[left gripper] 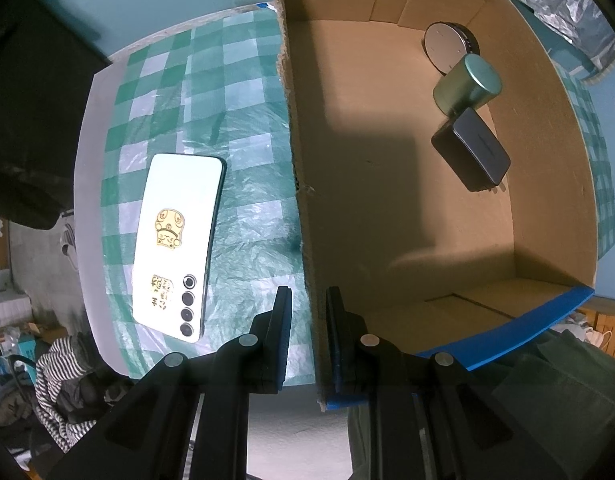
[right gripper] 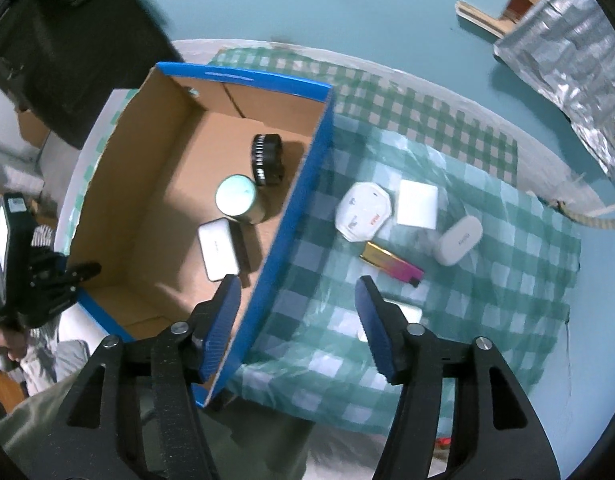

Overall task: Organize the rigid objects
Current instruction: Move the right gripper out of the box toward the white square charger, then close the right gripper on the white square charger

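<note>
A blue-sided cardboard box stands on the checked cloth. Inside lie a round black disc, a green tin and a dark flat case; the same three show in the left wrist view, disc, tin and case. My left gripper is shut on the box's left wall. My right gripper is open and empty, above the box's right wall. A white phone lies left of the box.
Right of the box lie a white angular plug, a white square, a white oval case, a gold-pink bar and a pale flat item behind the right finger. A foil bag sits beyond the table.
</note>
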A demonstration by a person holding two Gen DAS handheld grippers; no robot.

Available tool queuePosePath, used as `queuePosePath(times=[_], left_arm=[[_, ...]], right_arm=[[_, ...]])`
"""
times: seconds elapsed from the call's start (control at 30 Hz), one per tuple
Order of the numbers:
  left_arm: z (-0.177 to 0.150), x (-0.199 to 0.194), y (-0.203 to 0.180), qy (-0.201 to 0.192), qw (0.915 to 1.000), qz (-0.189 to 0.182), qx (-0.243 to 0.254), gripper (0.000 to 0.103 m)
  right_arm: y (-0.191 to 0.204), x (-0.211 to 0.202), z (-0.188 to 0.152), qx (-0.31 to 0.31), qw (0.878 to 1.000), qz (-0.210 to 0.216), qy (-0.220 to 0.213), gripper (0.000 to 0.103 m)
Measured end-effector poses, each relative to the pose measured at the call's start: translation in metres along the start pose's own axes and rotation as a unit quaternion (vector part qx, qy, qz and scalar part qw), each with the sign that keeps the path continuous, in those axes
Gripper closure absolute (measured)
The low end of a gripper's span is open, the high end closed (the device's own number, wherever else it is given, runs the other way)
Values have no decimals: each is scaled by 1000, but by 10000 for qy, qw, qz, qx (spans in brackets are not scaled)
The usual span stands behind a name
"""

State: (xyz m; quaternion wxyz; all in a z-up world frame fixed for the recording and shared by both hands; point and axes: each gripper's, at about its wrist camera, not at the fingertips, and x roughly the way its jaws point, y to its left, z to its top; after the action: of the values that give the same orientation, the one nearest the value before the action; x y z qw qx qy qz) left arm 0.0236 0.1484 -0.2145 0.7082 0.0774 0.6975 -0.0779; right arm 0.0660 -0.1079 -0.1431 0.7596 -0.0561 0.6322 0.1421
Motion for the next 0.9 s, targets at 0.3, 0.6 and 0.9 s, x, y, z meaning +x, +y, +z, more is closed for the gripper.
queuePosePath(times=[0.3,0.6,0.9], left_arm=[[0,0,0,-8,10000,-7,3,86],[-1,1,0,-27,10000,-26,0,86],[0,2,2,0,10000,-6,-18,86]], right_arm=[[-45,8,-16,676,9975,-167,72,37],[-106,20,-32,1484,9882,-310,212,34],[-129,54,-47,1717,9833,-196,565,33]])
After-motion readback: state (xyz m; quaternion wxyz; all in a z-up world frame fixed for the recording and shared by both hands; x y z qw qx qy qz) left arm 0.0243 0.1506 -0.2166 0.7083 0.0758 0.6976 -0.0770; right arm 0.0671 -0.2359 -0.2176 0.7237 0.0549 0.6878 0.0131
